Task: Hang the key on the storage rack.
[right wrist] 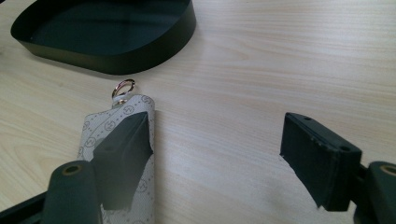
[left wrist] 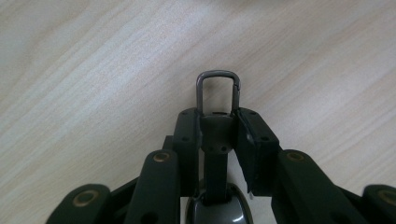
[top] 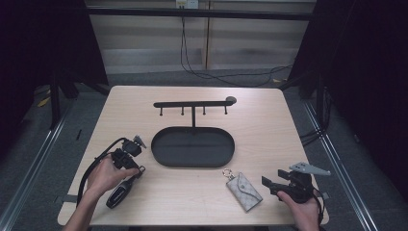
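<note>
Beside tray (top: 161, 159), left gripper (top: 139, 169) on key fob (top: 120, 191)

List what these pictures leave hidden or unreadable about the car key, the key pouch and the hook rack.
- Car key: left gripper view, body hidden by the jaws and cut by the bottom edge; buttons unreadable.
- Key pouch: right gripper view, lower part cut by the bottom edge and covered by a jaw.
- Hook rack: high view, hooks too small to judge.

Dark car key (top: 121, 192) with metal clasp (left wrist: 217, 91), flat on the table's left front.
</note>
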### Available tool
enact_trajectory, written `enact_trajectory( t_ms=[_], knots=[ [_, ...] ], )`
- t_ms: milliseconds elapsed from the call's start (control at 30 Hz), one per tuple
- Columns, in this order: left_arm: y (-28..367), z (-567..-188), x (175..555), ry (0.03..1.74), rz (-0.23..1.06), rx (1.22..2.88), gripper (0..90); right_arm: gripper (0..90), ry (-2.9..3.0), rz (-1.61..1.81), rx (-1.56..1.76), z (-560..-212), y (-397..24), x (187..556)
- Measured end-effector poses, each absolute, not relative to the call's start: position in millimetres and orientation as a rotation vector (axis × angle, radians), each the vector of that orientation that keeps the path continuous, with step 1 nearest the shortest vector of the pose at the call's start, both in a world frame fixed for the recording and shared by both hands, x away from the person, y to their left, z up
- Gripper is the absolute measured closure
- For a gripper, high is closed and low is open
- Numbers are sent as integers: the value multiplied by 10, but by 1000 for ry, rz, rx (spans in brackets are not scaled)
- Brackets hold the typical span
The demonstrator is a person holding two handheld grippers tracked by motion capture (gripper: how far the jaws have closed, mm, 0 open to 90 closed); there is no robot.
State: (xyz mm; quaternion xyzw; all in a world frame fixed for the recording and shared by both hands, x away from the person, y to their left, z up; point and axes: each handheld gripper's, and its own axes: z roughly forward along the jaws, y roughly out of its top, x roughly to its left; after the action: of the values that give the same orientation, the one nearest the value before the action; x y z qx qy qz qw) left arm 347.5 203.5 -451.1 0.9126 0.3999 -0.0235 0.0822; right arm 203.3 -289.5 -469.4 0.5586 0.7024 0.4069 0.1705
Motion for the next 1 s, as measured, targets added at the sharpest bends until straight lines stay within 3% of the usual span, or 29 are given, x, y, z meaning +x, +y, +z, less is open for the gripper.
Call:
enact_trajectory(
  t_ms=[500, 1000],
  knots=[
    [2182, -4205, 3466, 1201, -26, 2698, 706, 239, 1988, 1155, 1588, -4693, -2904, 2032],
    [2202, -3889, 3425, 1161, 120, 2721, 707, 228, 1971, 1152, 1597, -4691, -2911, 2027]
  ],
)
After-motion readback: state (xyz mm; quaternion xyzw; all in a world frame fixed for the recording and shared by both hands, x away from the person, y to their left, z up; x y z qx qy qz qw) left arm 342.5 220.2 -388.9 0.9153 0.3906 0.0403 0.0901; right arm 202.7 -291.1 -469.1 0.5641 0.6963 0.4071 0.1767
